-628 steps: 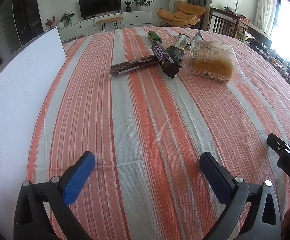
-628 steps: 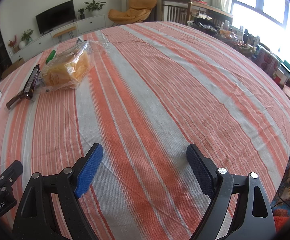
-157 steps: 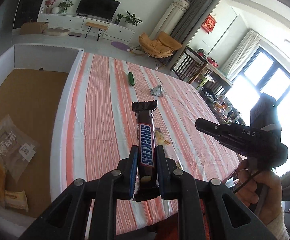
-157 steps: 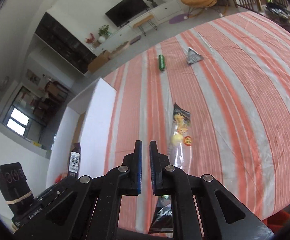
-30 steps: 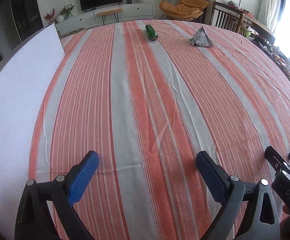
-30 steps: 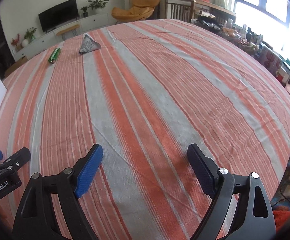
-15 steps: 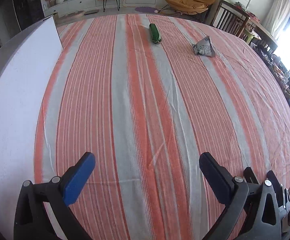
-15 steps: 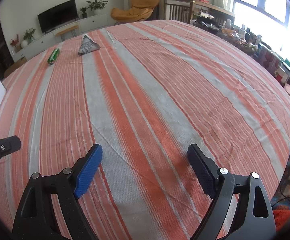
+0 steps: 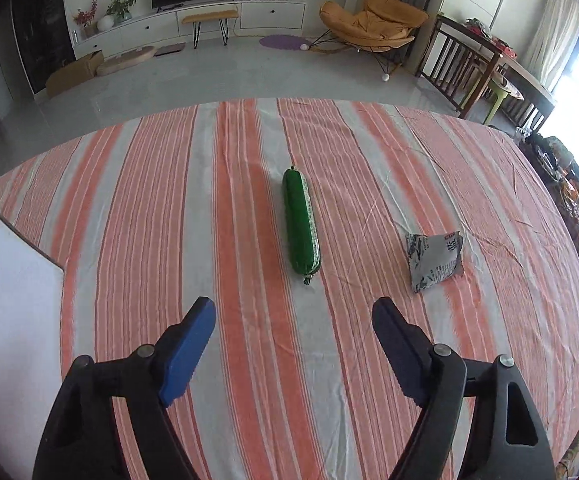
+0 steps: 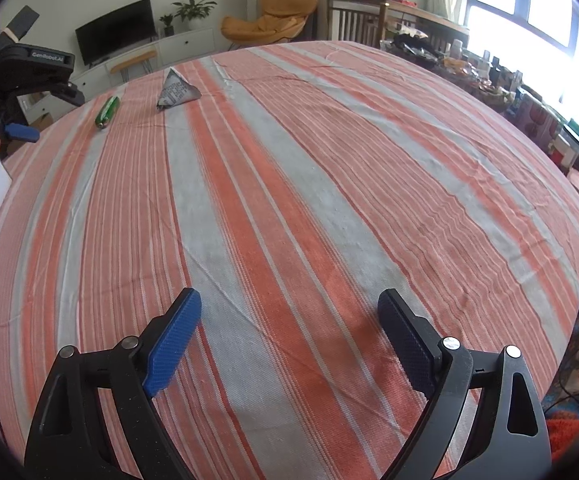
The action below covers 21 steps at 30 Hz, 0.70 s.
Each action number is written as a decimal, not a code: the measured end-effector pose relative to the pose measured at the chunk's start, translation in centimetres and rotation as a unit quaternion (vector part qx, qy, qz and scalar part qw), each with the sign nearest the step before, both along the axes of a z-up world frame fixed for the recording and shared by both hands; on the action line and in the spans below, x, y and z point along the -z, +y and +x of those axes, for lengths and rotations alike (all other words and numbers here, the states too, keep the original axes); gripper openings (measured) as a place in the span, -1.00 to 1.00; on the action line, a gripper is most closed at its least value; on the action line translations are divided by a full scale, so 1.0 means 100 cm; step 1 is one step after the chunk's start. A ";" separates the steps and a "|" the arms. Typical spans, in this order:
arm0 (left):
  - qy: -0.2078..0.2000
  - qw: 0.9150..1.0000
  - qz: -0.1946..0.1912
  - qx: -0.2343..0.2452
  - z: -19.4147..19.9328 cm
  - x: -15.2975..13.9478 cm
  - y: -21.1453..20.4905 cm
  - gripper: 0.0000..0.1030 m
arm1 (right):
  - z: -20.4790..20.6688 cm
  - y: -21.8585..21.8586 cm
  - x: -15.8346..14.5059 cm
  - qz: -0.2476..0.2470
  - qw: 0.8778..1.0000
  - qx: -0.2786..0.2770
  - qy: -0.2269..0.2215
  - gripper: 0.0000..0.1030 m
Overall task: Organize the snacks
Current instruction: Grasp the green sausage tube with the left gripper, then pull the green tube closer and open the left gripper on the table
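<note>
Snacks on our striped counter (image 9: 249, 360): green sausage (image 9: 300, 224) lying ahead of our left gripper (image 9: 293, 316), fingers empty and just narrowing, grey pouch (image 9: 435, 262) nearby, our right gripper (image 10: 289, 312) wide, empty.

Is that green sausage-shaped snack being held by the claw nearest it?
No, the green snack lies on the tablecloth ahead of the open left gripper.

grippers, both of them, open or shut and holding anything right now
Left tool: open and empty, jaws just been closing in; the green sausage snack lies ahead of it, untouched.
Right tool: open, empty.
</note>
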<state>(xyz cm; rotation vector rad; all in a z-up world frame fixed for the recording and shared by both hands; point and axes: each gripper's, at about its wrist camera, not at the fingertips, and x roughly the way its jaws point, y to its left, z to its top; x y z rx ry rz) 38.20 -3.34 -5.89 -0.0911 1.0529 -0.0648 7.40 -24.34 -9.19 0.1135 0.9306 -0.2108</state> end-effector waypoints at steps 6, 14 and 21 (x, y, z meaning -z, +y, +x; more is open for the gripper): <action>-0.002 0.999 0.041 0.014 0.051 0.032 -0.022 -0.12 | 0.000 0.001 0.000 0.000 1.000 -0.002 0.001 0.82; -0.030 0.999 0.040 0.010 -0.002 0.032 -0.005 -0.57 | 0.000 0.002 0.000 0.000 1.000 -0.001 0.000 0.83; -0.010 1.000 0.001 0.027 -0.137 0.021 0.003 -0.57 | 0.000 0.001 0.000 0.000 1.000 -0.002 0.000 0.83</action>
